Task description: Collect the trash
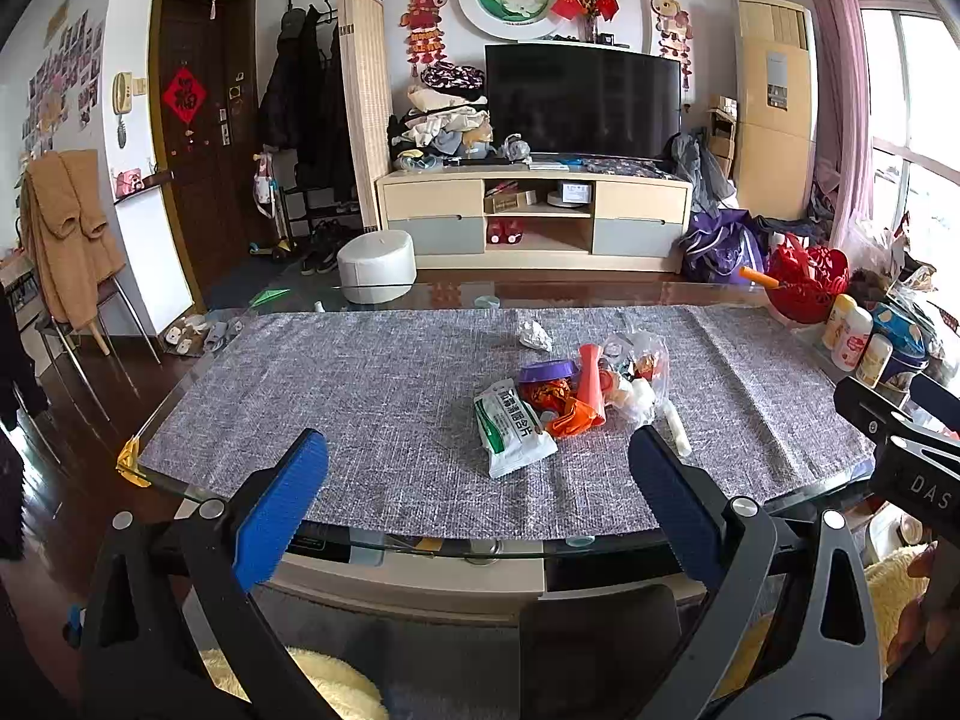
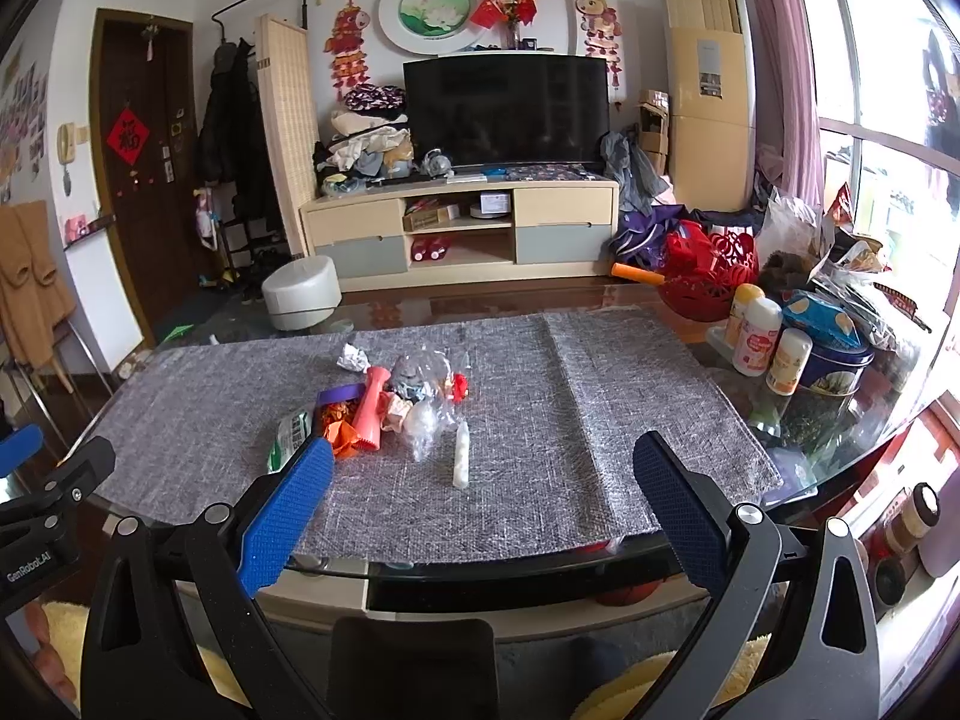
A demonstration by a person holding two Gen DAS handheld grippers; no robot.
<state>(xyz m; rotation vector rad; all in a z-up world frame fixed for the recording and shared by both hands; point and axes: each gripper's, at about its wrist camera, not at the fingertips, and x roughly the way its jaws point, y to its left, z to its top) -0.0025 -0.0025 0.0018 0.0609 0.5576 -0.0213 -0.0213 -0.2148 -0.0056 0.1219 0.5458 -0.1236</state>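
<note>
A heap of trash lies mid-table on a grey cloth: a white and green packet, a purple lid, an orange-red tube, a clear plastic bag, a small white roll and a crumpled paper ball. My left gripper hangs open at the near table edge, short of the packet. My right gripper is open too, in front of the white roll, with the orange-red tube and packet beyond its left finger.
Bottles, a blue tin, a red basket and bags crowd the table's right end. The glass table edge runs just ahead of both grippers. A white stool and a TV cabinet stand beyond.
</note>
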